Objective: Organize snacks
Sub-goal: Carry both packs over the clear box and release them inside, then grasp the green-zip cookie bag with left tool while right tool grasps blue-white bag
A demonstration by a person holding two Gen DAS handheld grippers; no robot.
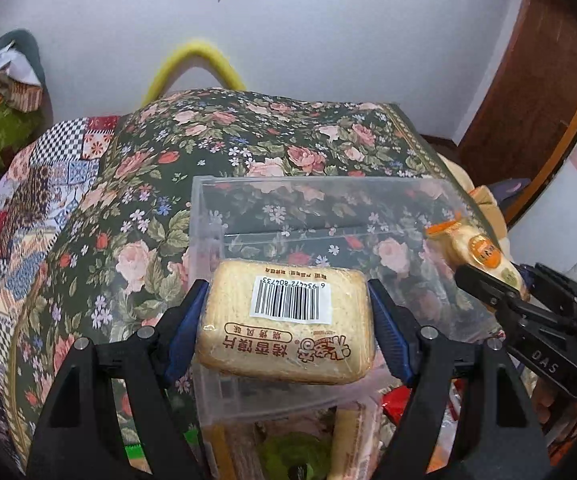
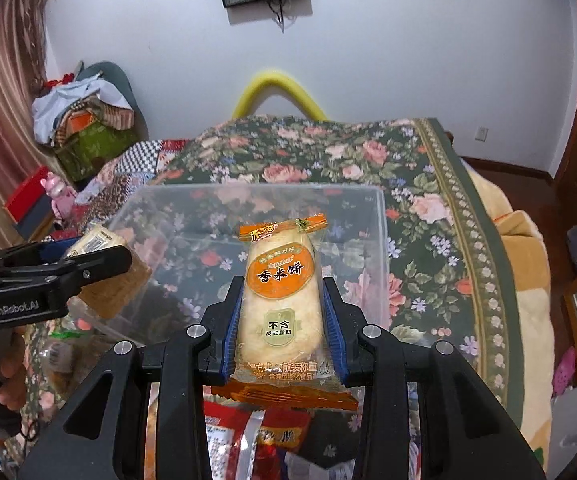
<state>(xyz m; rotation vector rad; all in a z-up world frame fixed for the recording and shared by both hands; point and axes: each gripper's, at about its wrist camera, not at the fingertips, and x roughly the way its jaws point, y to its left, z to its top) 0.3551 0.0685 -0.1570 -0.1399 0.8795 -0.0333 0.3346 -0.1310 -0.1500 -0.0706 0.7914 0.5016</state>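
While both grippers hang above the floral bedspread (image 2: 428,168), each is clenched on a snack of its own. The left gripper (image 1: 288,320) squeezes a tan, rectangular toasted-bun-slice packet in clear wrap with a white barcode sticker (image 1: 288,320) between its blue-padded fingers (image 1: 186,324), holding it flat over the near left part of the clear, square-walled plastic storage box (image 1: 204,216). The right gripper (image 2: 282,320) grips a long pale rice-cracker packet with orange crimped ends and an orange oval label (image 2: 278,304), standing it upright over the near edge of the same box (image 2: 382,240).

The box sits on the bedspread with its open top facing up. Through its transparent walls only the rose pattern of the cloth shows; no snack can be made out on its floor. Neither held packet touches the bottom, and whether either has dipped below the rim cannot be told.

In front of the box, close to the cameras, lies a loose heap of other packets: a red foil-trimmed wrapper (image 2: 248,436) under the right gripper, and a green-printed wrapper (image 1: 292,452) beside a narrow beige packet (image 1: 348,436) under the left one. They overlap one another, outside the box.
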